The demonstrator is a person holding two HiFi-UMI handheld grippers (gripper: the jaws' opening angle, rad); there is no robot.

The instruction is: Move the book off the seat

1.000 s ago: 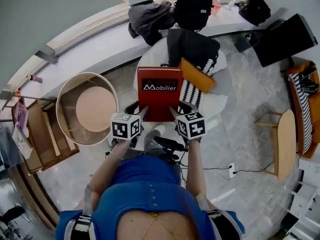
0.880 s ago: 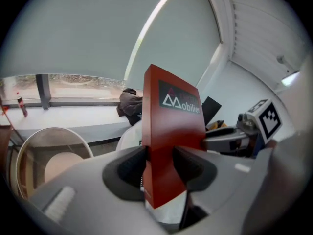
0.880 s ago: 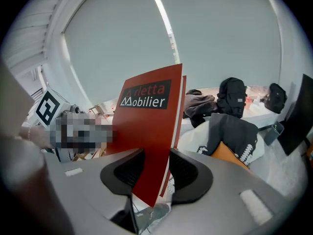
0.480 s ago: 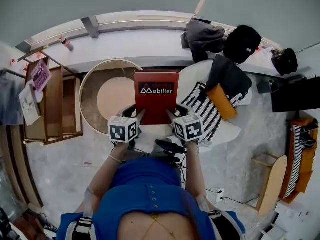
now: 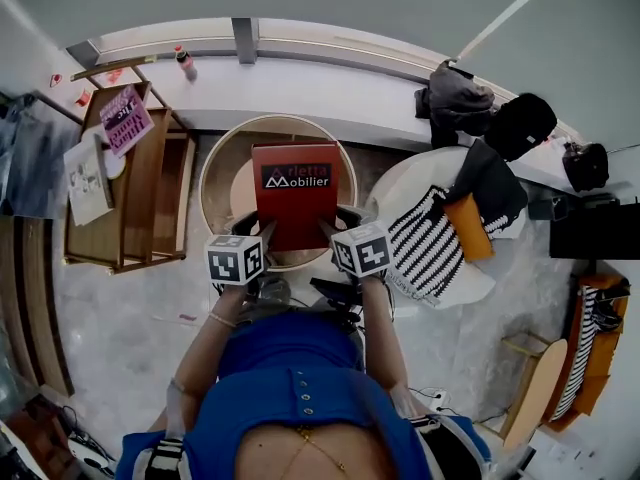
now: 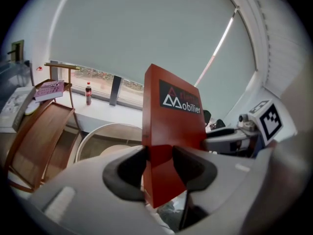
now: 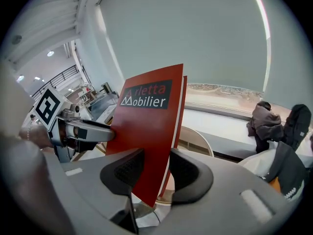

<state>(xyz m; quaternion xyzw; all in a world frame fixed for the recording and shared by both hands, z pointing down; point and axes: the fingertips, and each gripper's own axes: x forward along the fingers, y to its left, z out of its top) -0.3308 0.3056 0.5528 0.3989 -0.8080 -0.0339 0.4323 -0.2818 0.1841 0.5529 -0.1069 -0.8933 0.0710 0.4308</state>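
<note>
A red book [image 5: 295, 193] with "Mobilier" on its cover is held up in the air by its near corners. My left gripper [image 5: 262, 230] is shut on its lower left corner, and my right gripper [image 5: 335, 230] is shut on its lower right corner. In the left gripper view the pads [image 6: 182, 164] press on both faces of the book [image 6: 171, 116]. In the right gripper view the book [image 7: 146, 116] stands upright between the pressed jaws of that gripper [image 7: 156, 173]. The book hangs over a round wooden table [image 5: 215, 168]. The white seat [image 5: 470, 288] lies to the right.
A striped cushion [image 5: 425, 243], an orange cushion [image 5: 470, 226] and a dark garment [image 5: 495, 188] lie on the seat. A wooden rack [image 5: 130, 188] with magazines stands at the left. A bottle [image 5: 185, 63], a jacket [image 5: 455, 93] and a black bag [image 5: 525, 118] rest on the window ledge.
Both grippers have carried the book to the left, from above the white seat to above the round wooden table. Their hold on the book looks the same.
</note>
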